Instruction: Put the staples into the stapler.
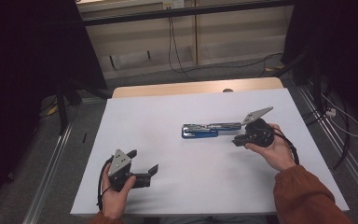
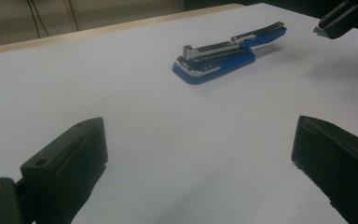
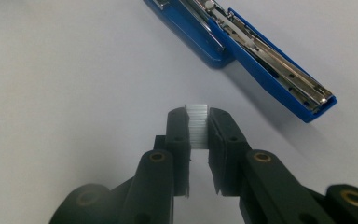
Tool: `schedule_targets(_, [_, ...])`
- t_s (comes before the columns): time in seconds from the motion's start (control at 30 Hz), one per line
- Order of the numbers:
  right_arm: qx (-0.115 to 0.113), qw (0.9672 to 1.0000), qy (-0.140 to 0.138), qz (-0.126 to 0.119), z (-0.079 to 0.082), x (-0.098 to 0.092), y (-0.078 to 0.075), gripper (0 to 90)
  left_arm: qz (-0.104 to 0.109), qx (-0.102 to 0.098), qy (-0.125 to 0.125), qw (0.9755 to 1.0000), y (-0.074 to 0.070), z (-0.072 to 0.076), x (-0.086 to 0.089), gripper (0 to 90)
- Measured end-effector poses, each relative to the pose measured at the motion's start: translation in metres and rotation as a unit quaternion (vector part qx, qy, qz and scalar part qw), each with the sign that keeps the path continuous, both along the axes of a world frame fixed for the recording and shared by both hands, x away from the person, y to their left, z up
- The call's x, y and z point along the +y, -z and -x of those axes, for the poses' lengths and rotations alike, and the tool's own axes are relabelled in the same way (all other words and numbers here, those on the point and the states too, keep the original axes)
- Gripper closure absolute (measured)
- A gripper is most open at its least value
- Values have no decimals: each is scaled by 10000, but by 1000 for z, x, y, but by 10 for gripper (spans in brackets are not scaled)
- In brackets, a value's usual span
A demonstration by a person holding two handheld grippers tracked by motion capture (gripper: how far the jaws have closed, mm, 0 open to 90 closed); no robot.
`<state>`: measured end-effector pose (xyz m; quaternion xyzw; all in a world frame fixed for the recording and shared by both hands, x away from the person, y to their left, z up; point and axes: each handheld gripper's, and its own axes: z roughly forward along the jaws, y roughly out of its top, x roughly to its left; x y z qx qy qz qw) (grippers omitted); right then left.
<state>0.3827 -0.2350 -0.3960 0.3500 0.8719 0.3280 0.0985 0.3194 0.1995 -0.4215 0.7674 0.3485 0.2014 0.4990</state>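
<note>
Nearest, low in the high view, the left gripper rests in the person's left hand near the front edge of the white surface, its jaws wide apart with nothing but bare surface between them. That gripper's own view confirms this: the two black jaws stand at the far sides of the picture, and the blue stapler lies well ahead of them, slightly toward the right jaw.

Further in, the right gripper sits in the right hand, with an orange sleeve behind it. From above its jaws are too small to read. The right gripper view shows what the high view cannot: the jaws are drawn close together and clamped on a strip of staples, a small silvery block that stands a little proud of the tips.

Just beyond those jaws, up and to the right of them, lies the stapler, swung open. Its blue base lies flat on the surface and its lid, with the metal staple channel facing up, stretches toward the right gripper, its free end tilted a little clear of the surface. In the high view the long axis of the stapler runs left to right across the surface, base end on the left, lid end close beside the right gripper's jaws.

Farthest off, a wooden edge borders the surface, with cables hanging behind.
</note>
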Motion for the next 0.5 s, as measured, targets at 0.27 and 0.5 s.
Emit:
schedule_targets(0.27, [-9, 9999, -132, -17, -6, 12, -3, 793, 2, 9, 10, 10000, 0, 0, 0, 36])
schedule_targets(0.5, [-9, 9997, -224, -54, -14, 20, -8, 793, 13, 11, 10, 10000, 0, 0, 0, 36])
